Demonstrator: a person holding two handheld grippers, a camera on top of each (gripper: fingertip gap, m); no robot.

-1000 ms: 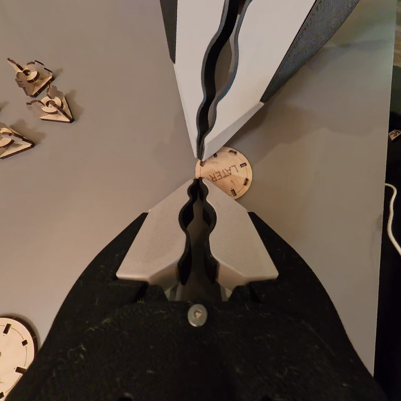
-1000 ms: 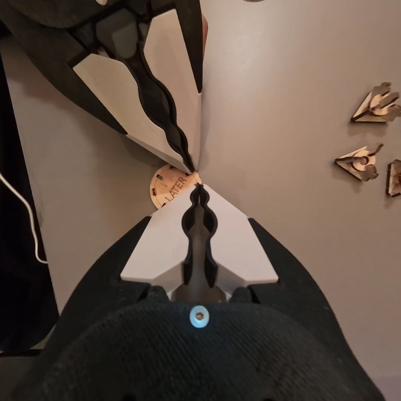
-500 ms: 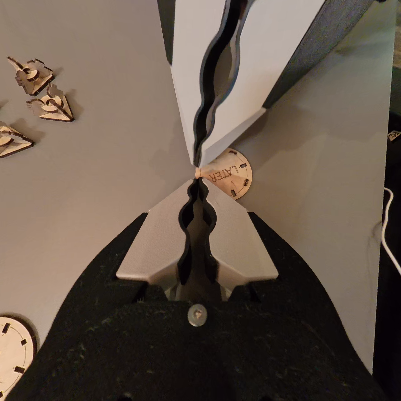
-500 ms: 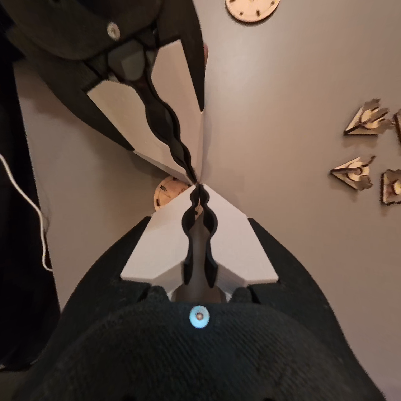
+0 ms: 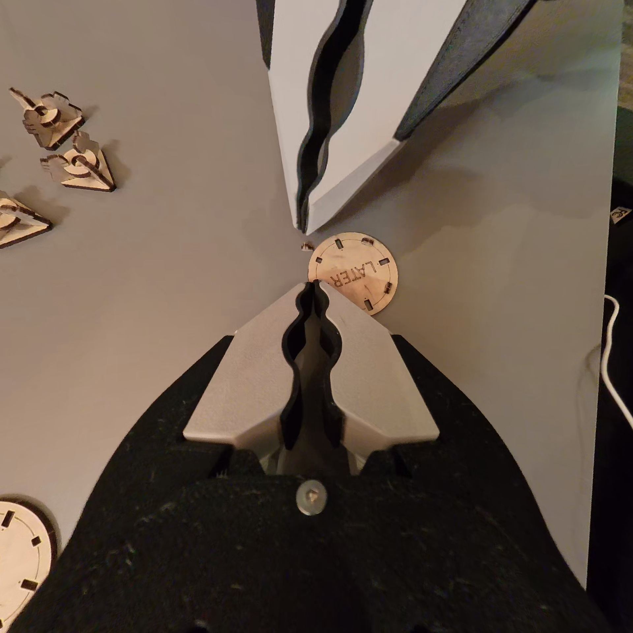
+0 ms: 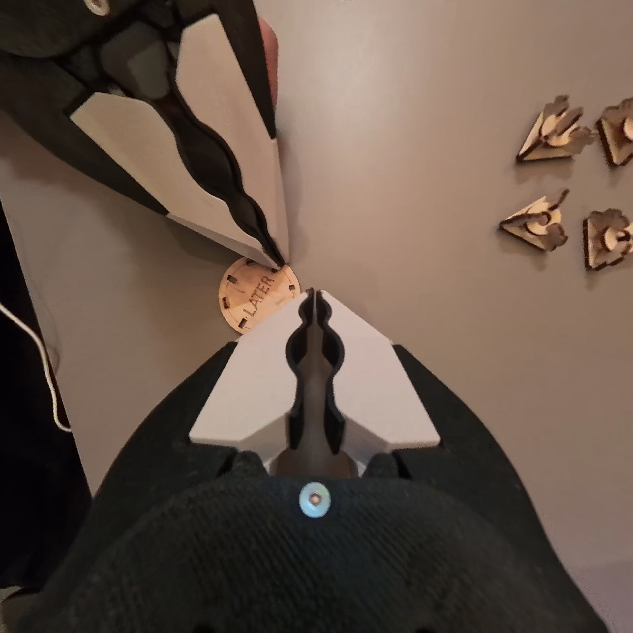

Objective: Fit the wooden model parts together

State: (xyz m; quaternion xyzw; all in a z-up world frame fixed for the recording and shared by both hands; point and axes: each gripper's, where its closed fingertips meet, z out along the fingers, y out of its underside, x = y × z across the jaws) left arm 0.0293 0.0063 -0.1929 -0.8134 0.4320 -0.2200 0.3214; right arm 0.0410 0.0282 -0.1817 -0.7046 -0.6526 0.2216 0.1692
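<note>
Tongs both closed on nothing: left tongs (image 5: 314, 281) and right tongs (image 6: 314, 291) flank wooden disc (image 5: 352, 272) on desk (image 5: 171, 274)

Left wrist view: camera mounted behind the left gripper (image 5: 314, 281), looking forward and steeply down along its fingers onto a grey table (image 5: 171, 308), close to the surface. Right wrist view: camera behind the right gripper (image 6: 313, 291), likewise steeply downward and close, facing the opposite way. Each view shows the other gripper entering from its top edge. Both share the engraved round wooden disc (image 5: 356, 270) (image 6: 255, 296) near the table edge, the white cable (image 5: 613, 359) and the triangular wooden pieces (image 5: 85, 168).
</note>
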